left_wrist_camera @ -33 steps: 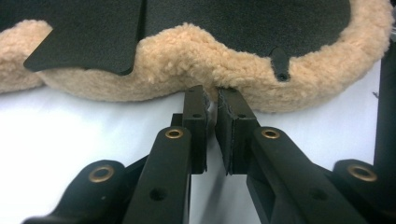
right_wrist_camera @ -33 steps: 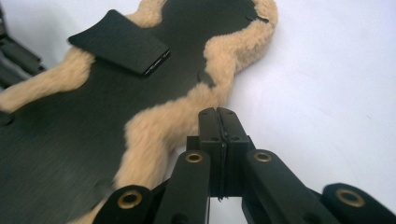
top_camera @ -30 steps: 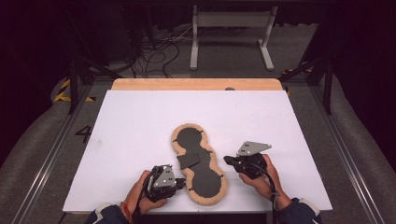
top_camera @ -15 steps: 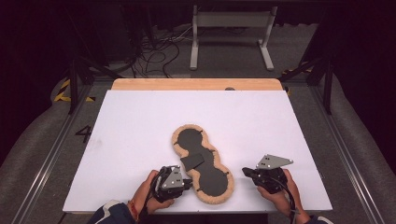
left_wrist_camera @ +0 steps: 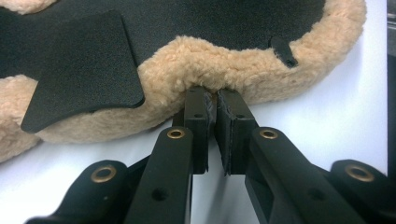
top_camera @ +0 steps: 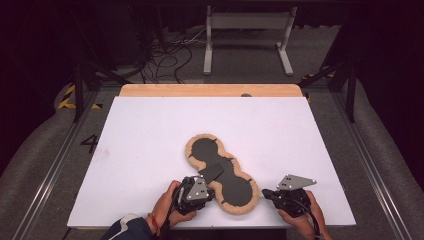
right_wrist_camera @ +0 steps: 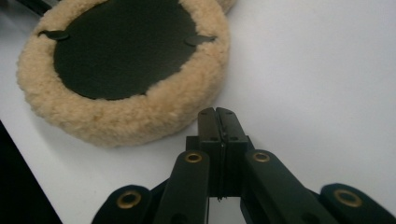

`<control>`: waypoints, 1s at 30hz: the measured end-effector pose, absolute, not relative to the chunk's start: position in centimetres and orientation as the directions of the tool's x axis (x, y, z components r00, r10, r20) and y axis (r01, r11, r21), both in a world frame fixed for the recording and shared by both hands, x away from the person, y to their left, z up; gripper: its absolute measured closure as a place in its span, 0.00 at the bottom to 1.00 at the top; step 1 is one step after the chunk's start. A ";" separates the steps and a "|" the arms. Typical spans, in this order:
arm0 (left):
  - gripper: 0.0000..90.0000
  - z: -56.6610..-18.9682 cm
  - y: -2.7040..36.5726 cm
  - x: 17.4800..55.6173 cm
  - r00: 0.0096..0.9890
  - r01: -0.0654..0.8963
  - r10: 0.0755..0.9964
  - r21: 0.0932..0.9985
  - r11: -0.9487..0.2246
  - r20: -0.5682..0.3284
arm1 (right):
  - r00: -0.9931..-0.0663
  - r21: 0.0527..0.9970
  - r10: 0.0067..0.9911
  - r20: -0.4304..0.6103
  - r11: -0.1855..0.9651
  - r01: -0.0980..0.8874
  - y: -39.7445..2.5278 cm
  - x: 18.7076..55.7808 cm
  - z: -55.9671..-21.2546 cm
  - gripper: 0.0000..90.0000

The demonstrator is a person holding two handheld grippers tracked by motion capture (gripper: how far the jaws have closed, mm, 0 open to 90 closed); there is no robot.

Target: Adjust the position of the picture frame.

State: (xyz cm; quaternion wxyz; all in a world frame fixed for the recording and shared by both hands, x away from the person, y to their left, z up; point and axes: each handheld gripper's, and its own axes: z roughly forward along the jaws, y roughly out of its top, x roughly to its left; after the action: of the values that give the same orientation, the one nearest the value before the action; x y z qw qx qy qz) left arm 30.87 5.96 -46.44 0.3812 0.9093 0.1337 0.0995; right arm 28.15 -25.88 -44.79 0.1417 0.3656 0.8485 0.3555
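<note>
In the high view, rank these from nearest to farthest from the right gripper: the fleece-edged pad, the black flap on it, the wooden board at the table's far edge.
From the right gripper:
1. Fleece-edged pad, just to its left, apart from it.
2. Black flap, farther left, at the pad's waist.
3. Wooden board, across the table at its far edge.

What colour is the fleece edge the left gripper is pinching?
Tan fleece edge, around a black centre; clearest in the left gripper view.

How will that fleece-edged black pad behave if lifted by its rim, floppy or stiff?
Probably floppy: the pad lies flat as a thin peanut-shaped sheet, so the far lobe would likely sag. The left tongs pinch only its fleece rim, which looks soft and compressible, so the grip may slip. It seems light and unlikely to roll.
</note>
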 end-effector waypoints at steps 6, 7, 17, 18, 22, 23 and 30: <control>0.91 -45.6 7.5 30.7 0.954 0.146 0.292 0.748 -0.647 0.066 | -0.709 0.705 0.705 0.018 0.494 0.509 -25.6 27.7 -44.7 1.00; 0.91 -45.3 8.0 30.7 0.951 0.152 0.301 0.754 -0.639 0.064 | -0.709 0.705 0.705 0.023 0.492 0.511 -25.6 27.5 -44.7 1.00; 0.90 -42.5 14.6 35.3 0.852 0.246 0.519 0.826 -0.507 0.064 | -0.746 0.694 0.665 0.016 0.530 0.488 -24.9 26.4 -44.8 1.00; 0.90 -42.4 15.0 36.1 0.841 0.261 0.538 0.829 -0.495 0.057 | -0.746 0.693 0.666 0.016 0.531 0.488 -24.8 26.4 -44.8 1.00; 0.90 -42.6 15.8 39.6 0.812 0.314 0.582 0.810 -0.496 0.042 | -0.747 0.683 0.664 0.032 0.531 0.501 -24.6 26.3 -44.9 1.00; 0.90 -42.7 15.7 40.5 0.802 0.322 0.595 0.803 -0.502 0.050 | -0.746 0.682 0.664 0.044 0.525 0.508 -24.6 26.3 -44.9 1.00; 0.88 -43.1 14.0 45.7 0.776 0.397 0.631 0.785 -0.476 -0.010 | -0.765 0.662 0.642 0.057 0.549 0.510 -24.1 25.6 -45.0 1.00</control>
State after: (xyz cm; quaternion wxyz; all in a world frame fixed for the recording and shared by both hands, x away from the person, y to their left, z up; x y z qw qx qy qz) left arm 45.68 14.03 -43.08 0.4126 0.8472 0.3032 0.1416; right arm 25.64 -24.07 -45.04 0.0962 0.3291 0.8748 0.3424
